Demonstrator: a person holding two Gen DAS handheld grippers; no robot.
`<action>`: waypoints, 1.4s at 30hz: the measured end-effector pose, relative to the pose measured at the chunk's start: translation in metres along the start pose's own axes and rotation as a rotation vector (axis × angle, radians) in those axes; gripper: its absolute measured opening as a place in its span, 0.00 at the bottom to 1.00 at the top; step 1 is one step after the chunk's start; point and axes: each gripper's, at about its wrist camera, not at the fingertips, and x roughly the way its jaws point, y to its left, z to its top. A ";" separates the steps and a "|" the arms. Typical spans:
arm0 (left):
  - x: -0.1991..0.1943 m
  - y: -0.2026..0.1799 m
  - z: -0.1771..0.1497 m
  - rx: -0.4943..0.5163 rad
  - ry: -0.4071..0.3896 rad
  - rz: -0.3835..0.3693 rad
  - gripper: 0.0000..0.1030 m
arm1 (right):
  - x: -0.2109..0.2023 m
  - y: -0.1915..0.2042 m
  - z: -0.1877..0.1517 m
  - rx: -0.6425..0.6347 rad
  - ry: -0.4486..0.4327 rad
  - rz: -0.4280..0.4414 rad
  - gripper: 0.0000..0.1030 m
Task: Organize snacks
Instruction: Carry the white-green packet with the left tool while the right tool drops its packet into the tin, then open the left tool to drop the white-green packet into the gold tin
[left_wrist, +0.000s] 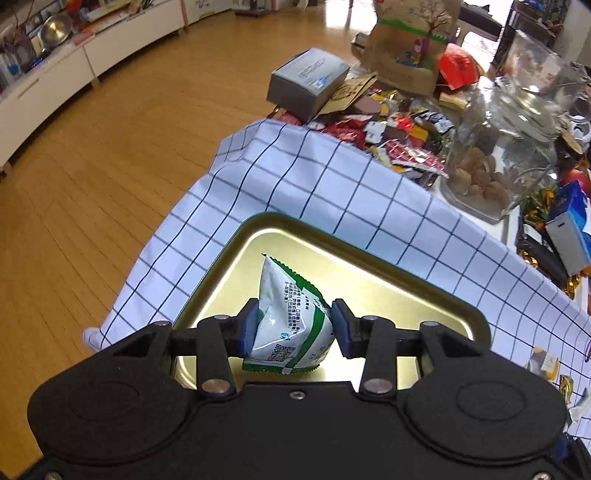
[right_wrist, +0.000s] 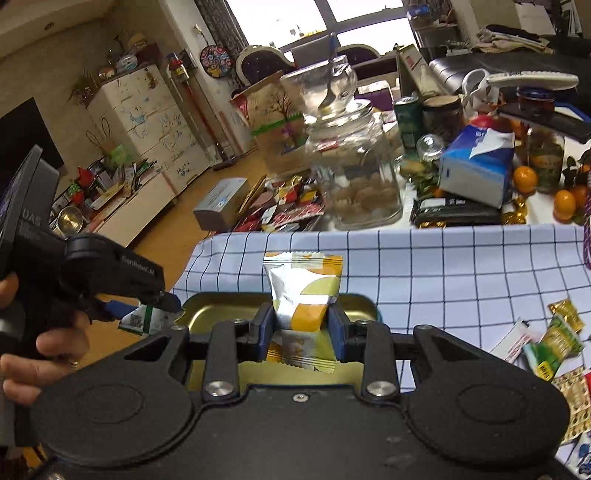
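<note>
Sitting pinched between fingers (left_wrist: 248, 325): green packet (left_wrist: 291, 314).

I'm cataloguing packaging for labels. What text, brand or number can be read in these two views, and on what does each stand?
"DAS": on the body of the left gripper, seen from the right wrist.
Green-and-white snack packet: printed lines and a QR code, too small to read.
Yellow-and-silver snack packet: no legible words.
Grey box, blue tissue box: print too blurred to read.
</note>
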 end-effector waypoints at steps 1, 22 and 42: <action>0.004 0.002 0.000 -0.009 0.013 0.001 0.48 | 0.002 0.002 -0.003 -0.009 0.006 0.002 0.33; 0.013 -0.008 -0.003 0.073 0.014 0.027 0.50 | 0.009 0.018 -0.007 -0.082 0.006 0.055 0.42; 0.008 0.006 0.001 -0.038 -0.013 0.008 0.53 | 0.017 0.013 -0.006 -0.053 0.047 0.028 0.43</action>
